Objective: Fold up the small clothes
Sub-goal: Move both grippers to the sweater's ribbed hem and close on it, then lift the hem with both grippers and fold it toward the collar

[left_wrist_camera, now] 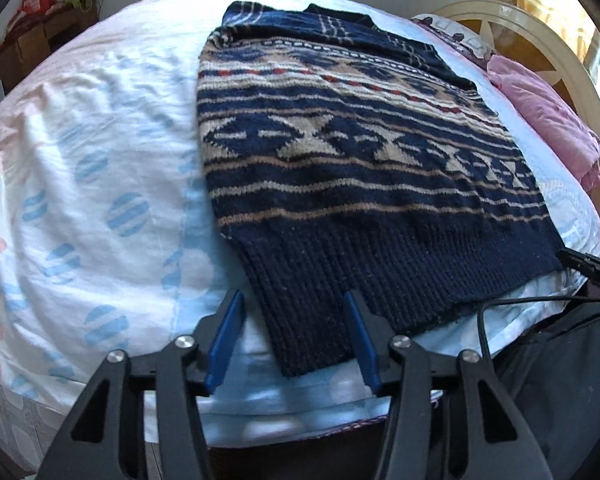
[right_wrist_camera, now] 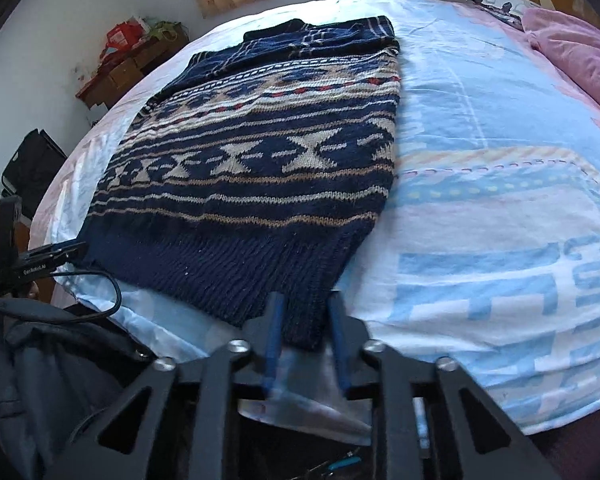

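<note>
A navy and beige patterned knit sweater (left_wrist_camera: 340,152) (right_wrist_camera: 252,168) lies flat on the bed, with its ribbed hem toward me. My left gripper (left_wrist_camera: 294,300) stands open around the hem's left corner. Its right pad (left_wrist_camera: 356,320) touches the knit, while the left pad sits a little apart from the edge. My right gripper (right_wrist_camera: 305,300) is shut on the hem's right corner, and the knit fills the narrow gap between its blue pads. Each gripper shows as a black tip at the edge of the other's view.
The bed sheet (left_wrist_camera: 100,160) (right_wrist_camera: 480,200) is white with blue and pink print. A pink cloth (left_wrist_camera: 548,120) (right_wrist_camera: 572,48) lies by the cream headboard (left_wrist_camera: 540,40). Dark clothing (right_wrist_camera: 40,380) and a black cable (left_wrist_camera: 500,308) sit at the near edge. Boxes (right_wrist_camera: 124,68) stand by the far wall.
</note>
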A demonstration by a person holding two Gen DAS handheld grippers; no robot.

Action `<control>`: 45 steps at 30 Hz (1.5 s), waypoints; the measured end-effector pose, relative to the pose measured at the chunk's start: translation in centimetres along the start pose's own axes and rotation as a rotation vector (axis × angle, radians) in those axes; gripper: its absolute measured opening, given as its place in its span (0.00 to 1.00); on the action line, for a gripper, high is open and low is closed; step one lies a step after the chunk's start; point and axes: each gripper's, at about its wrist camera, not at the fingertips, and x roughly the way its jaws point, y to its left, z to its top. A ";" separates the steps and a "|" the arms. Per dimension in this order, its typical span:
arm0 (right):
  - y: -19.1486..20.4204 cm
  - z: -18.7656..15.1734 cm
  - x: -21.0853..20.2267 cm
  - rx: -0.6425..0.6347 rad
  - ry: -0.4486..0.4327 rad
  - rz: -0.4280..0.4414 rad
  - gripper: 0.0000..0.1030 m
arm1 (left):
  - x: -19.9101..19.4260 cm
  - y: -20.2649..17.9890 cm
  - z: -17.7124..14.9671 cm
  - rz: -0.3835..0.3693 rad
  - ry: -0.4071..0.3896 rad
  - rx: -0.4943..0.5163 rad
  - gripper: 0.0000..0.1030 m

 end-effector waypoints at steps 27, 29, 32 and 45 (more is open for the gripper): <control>-1.9 4.6 -1.2 0.112 -0.236 0.077 0.07 | -1.9 2.0 5.1 -0.102 -0.272 -0.072 0.09; -2.1 5.1 -1.5 0.121 -0.249 0.083 0.07 | -1.8 2.4 5.8 -0.127 -0.272 -0.100 0.09; -1.9 5.8 -2.2 0.111 -0.272 0.086 0.07 | -2.0 2.8 6.8 -0.143 -0.281 -0.115 0.09; -3.4 11.5 -1.7 0.174 -0.292 0.118 0.06 | -1.4 4.1 12.8 -0.174 -0.340 -0.144 0.09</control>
